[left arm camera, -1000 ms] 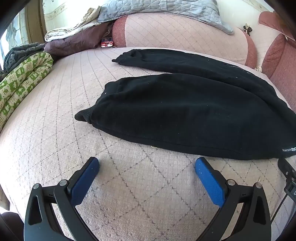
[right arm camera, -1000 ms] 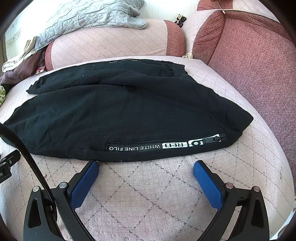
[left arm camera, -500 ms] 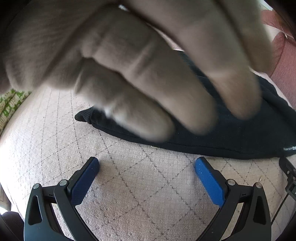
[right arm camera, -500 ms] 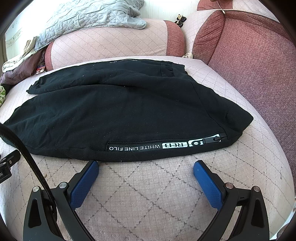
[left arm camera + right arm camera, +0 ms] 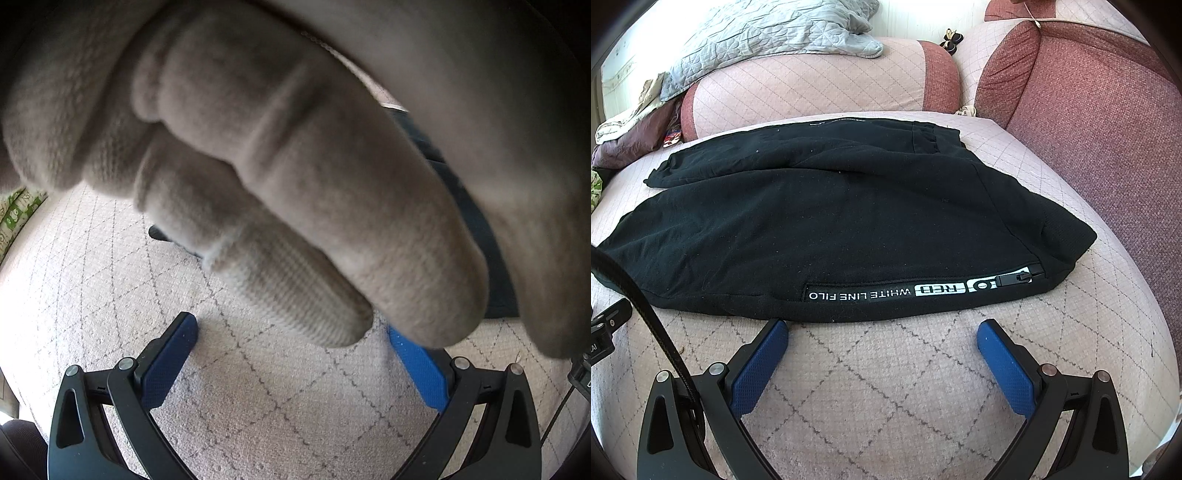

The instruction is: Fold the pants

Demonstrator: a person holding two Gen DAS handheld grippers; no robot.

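Blue-padded fingers of the right gripper (image 5: 879,343) stand wide apart, empty, low over the quilted sofa seat (image 5: 923,387), their tips just short of the black pants (image 5: 831,221). The pants lie flat on the seat, long axis left to right: waistband end to the right, legs running left. A printed zip pocket (image 5: 923,290) runs along the near edge. The left gripper (image 5: 291,343) is likewise spread and holds nothing; a gloved hand (image 5: 295,147) close to its camera hides most of that view. Farther back, a grey quilt (image 5: 768,40) drapes the backrest.
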